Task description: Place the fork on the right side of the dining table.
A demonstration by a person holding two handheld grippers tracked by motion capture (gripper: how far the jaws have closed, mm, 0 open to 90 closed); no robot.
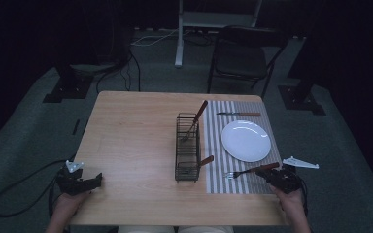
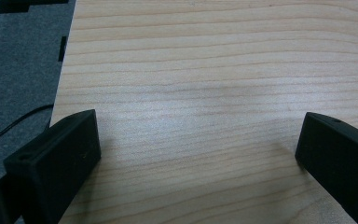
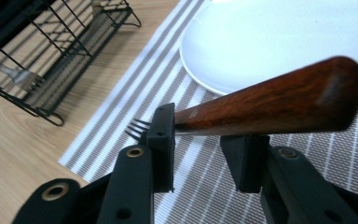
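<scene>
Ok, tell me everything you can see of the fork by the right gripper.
The fork has a dark reddish-brown wooden handle and metal tines. It lies roughly level, on or just above the striped placemat, near the plate, tines pointing toward the wire rack. The right gripper has its handle between the jaws. Whether they are clamped on it I cannot tell.

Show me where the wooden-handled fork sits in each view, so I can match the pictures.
High view: the fork lies low right on the striped placemat, handle at the right hand-held gripper.
Left gripper view: not in it; bare table.
Right gripper view: fork crosses the centre, between the jaws.
Shared landmark: white plate.
</scene>
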